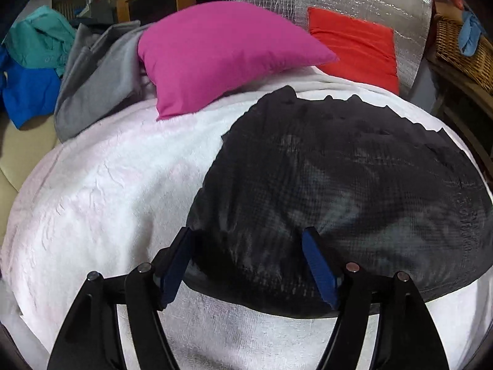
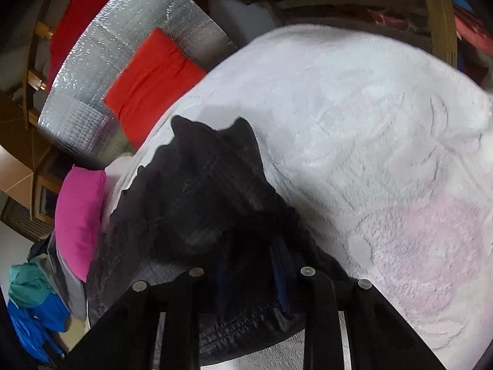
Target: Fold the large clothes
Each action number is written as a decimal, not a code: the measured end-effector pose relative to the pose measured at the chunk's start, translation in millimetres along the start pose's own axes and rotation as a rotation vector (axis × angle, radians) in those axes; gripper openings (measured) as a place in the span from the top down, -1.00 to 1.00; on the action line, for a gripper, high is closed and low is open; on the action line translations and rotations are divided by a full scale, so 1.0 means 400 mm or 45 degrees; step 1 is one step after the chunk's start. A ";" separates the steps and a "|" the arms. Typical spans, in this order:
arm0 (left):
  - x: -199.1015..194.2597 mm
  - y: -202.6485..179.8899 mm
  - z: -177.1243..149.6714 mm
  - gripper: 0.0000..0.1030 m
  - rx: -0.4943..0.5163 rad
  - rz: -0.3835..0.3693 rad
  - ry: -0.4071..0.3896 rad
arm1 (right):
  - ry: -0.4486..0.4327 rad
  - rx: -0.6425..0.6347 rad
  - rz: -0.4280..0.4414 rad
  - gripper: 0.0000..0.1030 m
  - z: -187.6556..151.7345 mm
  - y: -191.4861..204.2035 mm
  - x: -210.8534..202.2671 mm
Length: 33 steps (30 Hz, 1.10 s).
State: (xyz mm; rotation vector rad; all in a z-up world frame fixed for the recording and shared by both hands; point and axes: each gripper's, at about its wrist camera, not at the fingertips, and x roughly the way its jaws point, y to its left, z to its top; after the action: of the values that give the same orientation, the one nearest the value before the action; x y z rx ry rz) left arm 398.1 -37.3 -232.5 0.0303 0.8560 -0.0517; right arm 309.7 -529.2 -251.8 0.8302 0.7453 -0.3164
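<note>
So the black garment (image 1: 339, 169) is lying spread over the white fleece blanket (image 1: 101, 191) on what looks like a bed, near the front edge, with the pink pillow (image 1: 222, 55) and red cushion (image 1: 354, 46) well behind it.

The left gripper (image 1: 249, 265) has its blue fingers (image 1: 320, 265) wide apart, sitting over the near-left hem of the garment and not pinching anything. The right gripper (image 2: 249, 274) is the opposite: its fingers are drawn in on a bunched wad of the dark fabric at the near corner, and the cloth tents up from there. The pads themselves are mostly buried in folds, so I can't see exactly how much they've got.

What I'd worry about:

- Only one side is gripped. If the right lifts now, the cloth probably drags diagonally and the fold comes out skewed.
- That right grab looks like a bunch, not a clean edge. It may be several layers, so the corner could twist or slip out partway.
- The left fingers are right above the hem, with the fluffy blanket underneath. Close too deep and they likely snag the blanket as well, pulling it along.
- The fabric looks thin and slick, so a shallow pinch could just slide off.
</note>
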 end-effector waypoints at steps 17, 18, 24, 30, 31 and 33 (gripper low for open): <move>-0.117 -0.054 0.001 -0.42 0.095 0.010 -0.239 | 0.046 -0.538 0.143 -0.07 -0.185 0.276 0.002; -0.118 -0.059 0.001 -0.42 0.103 0.007 -0.243 | 0.072 -0.550 0.114 -0.06 -0.192 0.280 0.015; -0.119 -0.087 0.005 -0.42 0.119 -0.013 -0.252 | 0.112 -0.675 -0.012 -0.07 -0.239 0.304 0.052; -0.130 -0.114 0.003 -0.42 0.138 -0.013 -0.273 | 0.030 -0.576 0.082 -0.07 -0.211 0.270 -0.012; -0.130 -0.118 0.002 -0.42 0.140 -0.014 -0.273 | 0.009 -0.574 0.081 -0.07 -0.206 0.266 -0.022; -0.128 -0.126 0.002 -0.42 0.145 -0.016 -0.269 | -0.003 -0.559 0.063 -0.07 -0.199 0.253 -0.029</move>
State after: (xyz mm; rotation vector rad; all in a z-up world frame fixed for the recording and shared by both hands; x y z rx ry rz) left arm 362.3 -85.8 -193.8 0.1247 0.6414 -0.1136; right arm 317.2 -403.5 -223.4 0.4319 0.7545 -0.1016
